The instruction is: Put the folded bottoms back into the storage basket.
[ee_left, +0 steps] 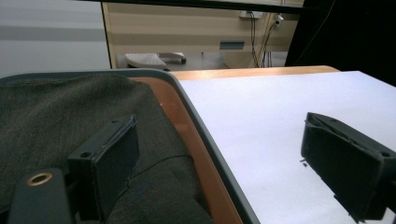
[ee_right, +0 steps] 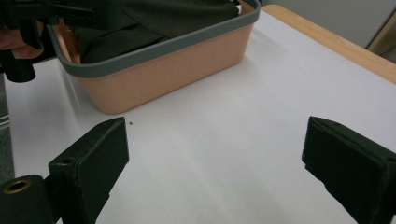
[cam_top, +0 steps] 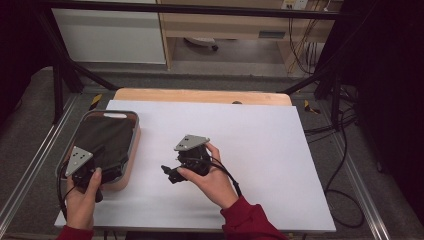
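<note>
A peach basket with a grey rim (cam_top: 135, 131) stands at the left of the white table and holds a folded dark cloth (cam_top: 107, 139). My left gripper (cam_top: 106, 165) is at the basket's near end, open wide. In the left gripper view, the left gripper (ee_left: 219, 123) straddles the basket's rim (ee_left: 196, 116), one jaw over the cloth (ee_left: 70, 107) and the other over the table. My right gripper (cam_top: 169, 174) hovers mid-table, pointing left. In the right gripper view, the right gripper (ee_right: 215, 126) is open and holds nothing, with the basket (ee_right: 177, 70) just ahead.
The white sheet (cam_top: 250, 150) covers a wooden tabletop (cam_top: 200, 95) whose far edge shows. Black frame bars (cam_top: 320, 75) and cables (cam_top: 345, 150) run at the sides on the grey floor. A cabinet (cam_top: 110, 35) stands beyond the table.
</note>
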